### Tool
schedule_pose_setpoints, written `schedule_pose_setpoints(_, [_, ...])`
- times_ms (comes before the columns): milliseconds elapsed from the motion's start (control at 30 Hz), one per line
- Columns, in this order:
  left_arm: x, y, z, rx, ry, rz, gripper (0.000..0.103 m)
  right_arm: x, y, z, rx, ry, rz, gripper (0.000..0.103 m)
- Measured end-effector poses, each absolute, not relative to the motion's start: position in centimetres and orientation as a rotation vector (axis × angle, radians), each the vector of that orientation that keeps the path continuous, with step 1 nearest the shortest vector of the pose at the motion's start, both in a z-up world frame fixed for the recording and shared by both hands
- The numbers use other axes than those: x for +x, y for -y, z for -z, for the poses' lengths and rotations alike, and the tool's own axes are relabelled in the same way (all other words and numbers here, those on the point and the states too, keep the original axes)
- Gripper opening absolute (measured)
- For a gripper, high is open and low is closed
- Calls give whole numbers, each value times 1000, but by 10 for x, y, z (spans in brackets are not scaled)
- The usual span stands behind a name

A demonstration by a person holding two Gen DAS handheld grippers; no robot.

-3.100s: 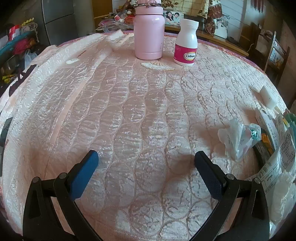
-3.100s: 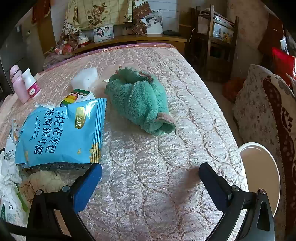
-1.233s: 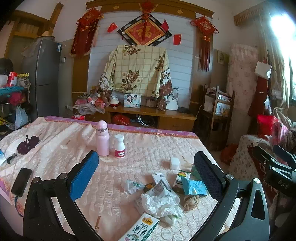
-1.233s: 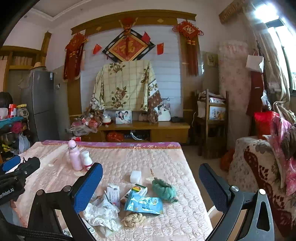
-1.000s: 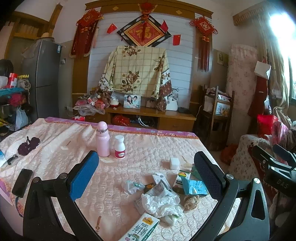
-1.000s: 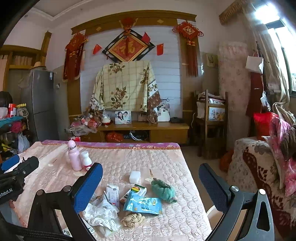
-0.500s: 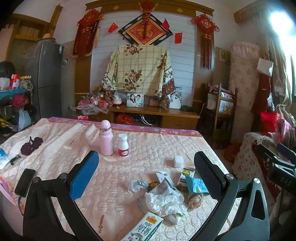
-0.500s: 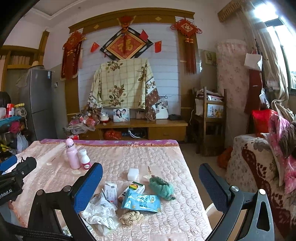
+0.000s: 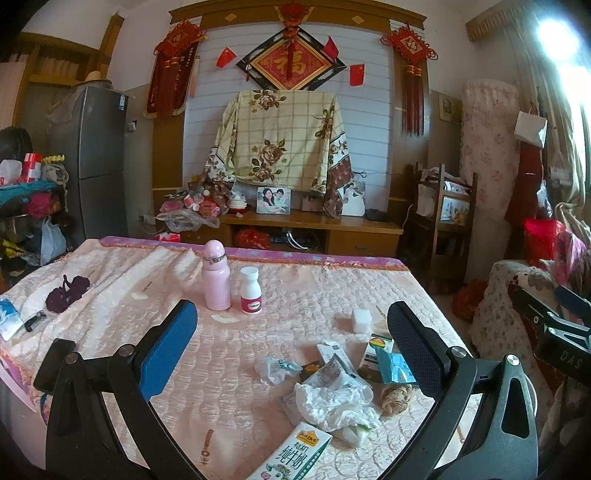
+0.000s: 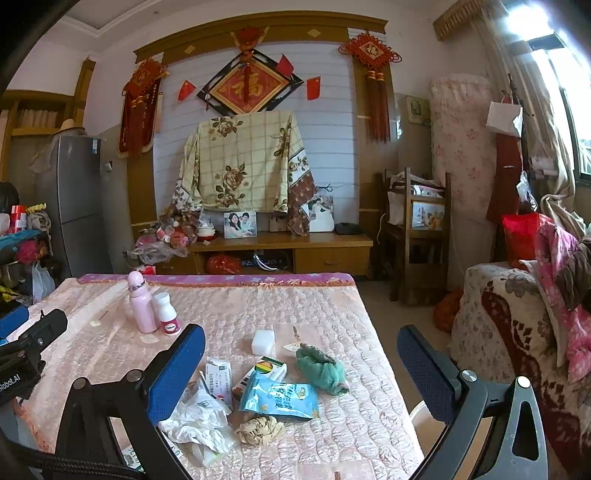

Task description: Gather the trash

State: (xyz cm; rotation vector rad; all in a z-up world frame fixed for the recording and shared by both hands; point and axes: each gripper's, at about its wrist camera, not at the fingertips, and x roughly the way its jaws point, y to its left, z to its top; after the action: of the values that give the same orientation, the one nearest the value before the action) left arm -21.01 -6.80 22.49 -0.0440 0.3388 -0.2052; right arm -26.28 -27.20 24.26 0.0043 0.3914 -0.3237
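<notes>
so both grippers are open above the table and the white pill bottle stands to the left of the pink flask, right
Not quite. The white pill bottle stands to the right of the pink flask, as the left wrist view shows. Both the left gripper and right gripper are open above the table.

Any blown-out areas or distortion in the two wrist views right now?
Left wrist: window top right is blown out, fisheye bows the room edges, trash pile stays sharp. Right wrist: same window clips white, corners vignette black, blue packet is readable.
</notes>
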Motion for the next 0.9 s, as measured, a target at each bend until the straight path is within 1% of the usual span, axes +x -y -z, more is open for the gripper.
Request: schedule_pose_setpoints(900, [-210, 72, -219, -30, -342, 204, 102, -257, 271, -231, 7, -413, 320, 103])
